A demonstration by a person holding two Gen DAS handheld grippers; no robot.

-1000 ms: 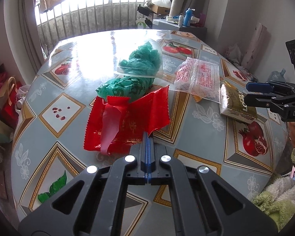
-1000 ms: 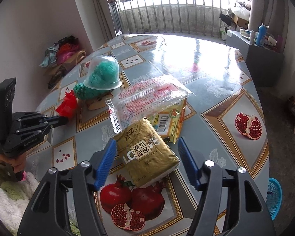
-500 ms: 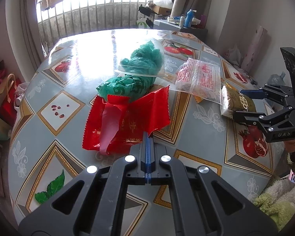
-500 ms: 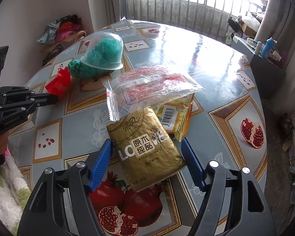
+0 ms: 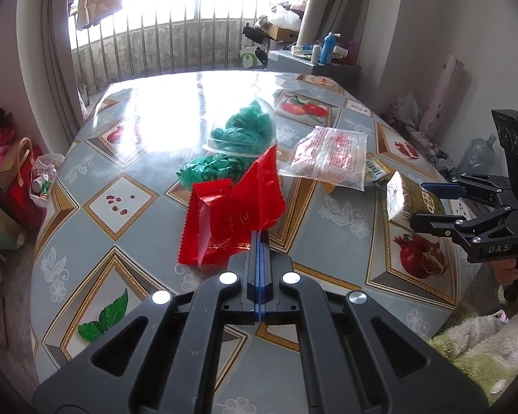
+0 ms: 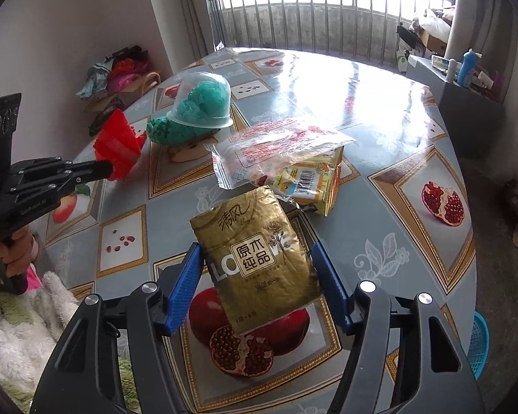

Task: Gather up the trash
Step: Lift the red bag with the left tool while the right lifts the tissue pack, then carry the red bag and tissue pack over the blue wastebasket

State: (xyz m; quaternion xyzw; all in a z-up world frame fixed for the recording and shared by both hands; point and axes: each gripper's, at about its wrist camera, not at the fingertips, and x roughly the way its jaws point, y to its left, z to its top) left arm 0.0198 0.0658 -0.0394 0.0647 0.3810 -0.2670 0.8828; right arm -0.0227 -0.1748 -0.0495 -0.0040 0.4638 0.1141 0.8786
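Observation:
My left gripper (image 5: 258, 241) is shut on the near edge of a red plastic wrapper (image 5: 231, 214) and holds it lifted off the table; it also shows in the right wrist view (image 6: 119, 145). My right gripper (image 6: 255, 258) is closed on a gold tissue pack (image 6: 255, 258), one blue pad on each side, and the pack is raised and tilted; it also shows in the left wrist view (image 5: 411, 198). A clear wrapper with red print (image 6: 279, 148), a yellow packet (image 6: 310, 179), a green bag (image 5: 214, 169) and a clear dome cup with green stuffing (image 6: 202, 103) lie on the table.
The round table (image 6: 414, 186) has a glossy fruit-pattern cover. A blue basket (image 6: 478, 345) stands on the floor at the right. Bags and clothes (image 5: 13, 172) sit on the floor at the left. A grey cabinet (image 5: 310, 65) with bottles stands behind the table.
My left gripper has lifted the red wrapper off the table. My right gripper has closed around the gold tissue pack and raised it.

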